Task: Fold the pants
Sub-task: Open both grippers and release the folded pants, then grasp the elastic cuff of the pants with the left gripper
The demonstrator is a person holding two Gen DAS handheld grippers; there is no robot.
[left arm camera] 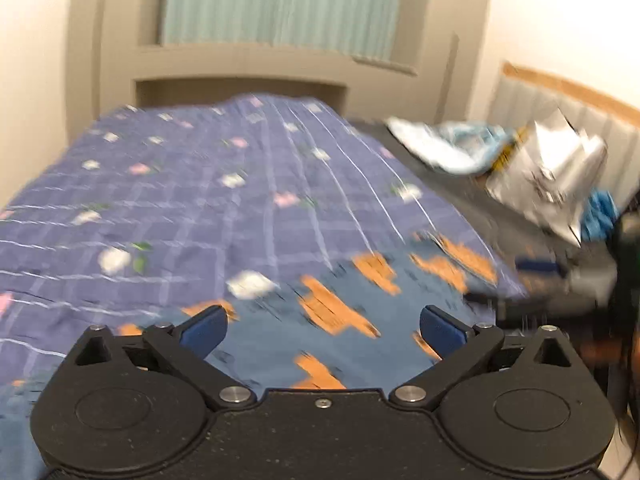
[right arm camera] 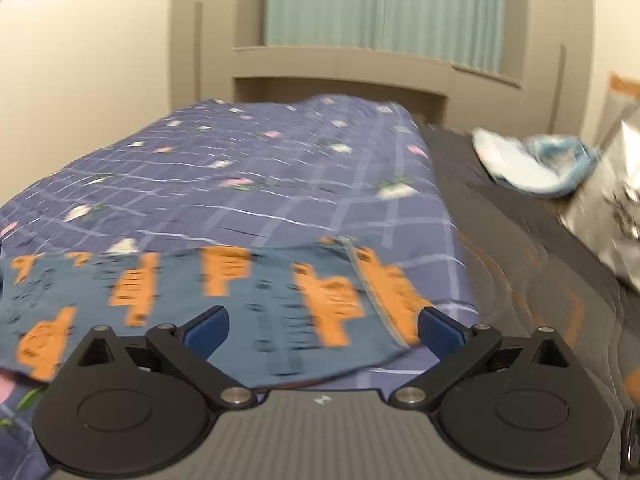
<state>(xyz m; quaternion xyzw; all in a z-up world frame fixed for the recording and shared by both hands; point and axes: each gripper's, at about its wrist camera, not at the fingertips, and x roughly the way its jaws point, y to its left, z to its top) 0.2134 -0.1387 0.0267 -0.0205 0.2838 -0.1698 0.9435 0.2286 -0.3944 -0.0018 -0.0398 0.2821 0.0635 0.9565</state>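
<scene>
Both grippers, left gripper (left arm camera: pixel 323 326) and right gripper (right arm camera: pixel 323 326), spread wide, empty, above pants (right arm camera: pixel 256 300). Judgement: lower each onto cloth edge just ahead, pinch a single hem.

Ahead of our left gripper (left arm camera: pixel 323 330), black with blue fingertip pads (left arm camera: pixel 206 330), we see slate-blue cloth pants (left arm camera: pixel 360 344) printed with orange shapes. Beyond them lies a purple-blue bedspread (left arm camera: pixel 192 184) checked in pale lines with white and pink flowers. Farther on hangs a pale green striped curtain (left arm camera: pixel 280 0); to its right, a crinkled silver bag (left arm camera: pixel 552 176).
</scene>
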